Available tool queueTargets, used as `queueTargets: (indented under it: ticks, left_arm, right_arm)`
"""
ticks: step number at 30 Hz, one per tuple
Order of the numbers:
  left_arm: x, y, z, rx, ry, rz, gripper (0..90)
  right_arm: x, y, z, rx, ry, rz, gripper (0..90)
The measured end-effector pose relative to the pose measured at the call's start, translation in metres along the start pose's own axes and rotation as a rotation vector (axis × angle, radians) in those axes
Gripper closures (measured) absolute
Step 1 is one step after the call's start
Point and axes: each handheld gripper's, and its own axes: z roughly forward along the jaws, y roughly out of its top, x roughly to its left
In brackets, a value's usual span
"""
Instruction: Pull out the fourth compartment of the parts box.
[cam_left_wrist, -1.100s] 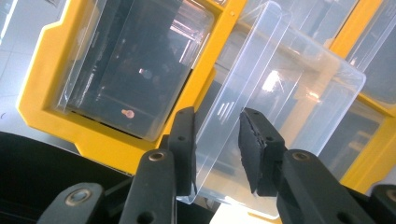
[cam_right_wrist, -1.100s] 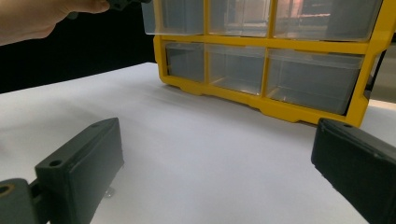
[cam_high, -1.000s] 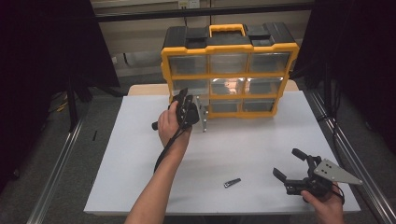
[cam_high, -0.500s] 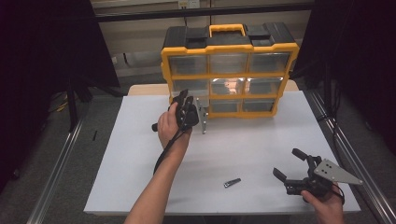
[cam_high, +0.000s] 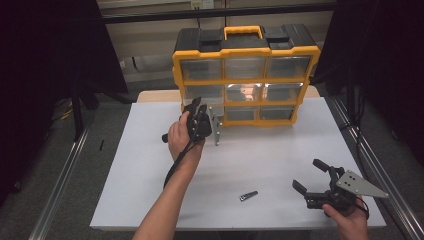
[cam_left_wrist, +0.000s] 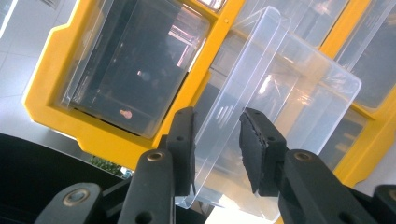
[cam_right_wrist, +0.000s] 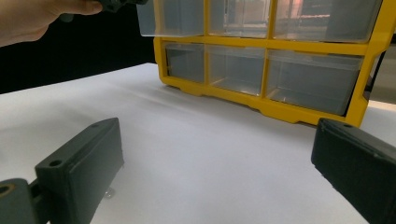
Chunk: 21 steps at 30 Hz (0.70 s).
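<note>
Drawer (cam_left_wrist: 261, 116) seemingly between left hand-held gripper (cam_left_wrist: 217, 144) pads.

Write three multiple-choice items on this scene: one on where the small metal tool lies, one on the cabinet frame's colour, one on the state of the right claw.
1. Where does the small metal tool lie?
A. On the white table
B. Inside a drawer
C. On the floor

2. What colour is the drawer cabinet frame?
A. Blue
B. Yellow
C. Red

3. How does the right claw stand?
A. Shut on the tool
B. Shut on a drawer
C. Open, holding nothing

A: it rests on the table near the right claw. B: yellow frame, black top. C: its jaws stand wide apart over bare table.
</note>
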Motion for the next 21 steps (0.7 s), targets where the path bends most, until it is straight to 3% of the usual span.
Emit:
queueTargets:
  ticks: [4,10,15,21]
  left_arm:
    - [0.0013,0.0000,-0.0012,-0.009,0.000,0.020,66.5]
    - [0.0001,-0.0009,-0.0033,-0.013,-0.008,-0.004,66.4]
    - [0.0015,-0.0006,-0.0049,-0.021,-0.001,0.011,66.4]
    - [0.0015,-0.0016,-0.0062,-0.014,-0.011,0.002,66.3]
  right_arm:
    - [0.0001,0.0001,-0.0001,-0.001,0.000,0.000,2.0]
    - [0.0003,0.0002,-0.0001,0.000,0.002,-0.001,2.1]
    - [0.0002,0.0003,-0.0001,-0.002,0.003,0.000,2.0]
    - [0.0003,0.0002,-0.0002,0.000,0.002,-0.002,2.0]
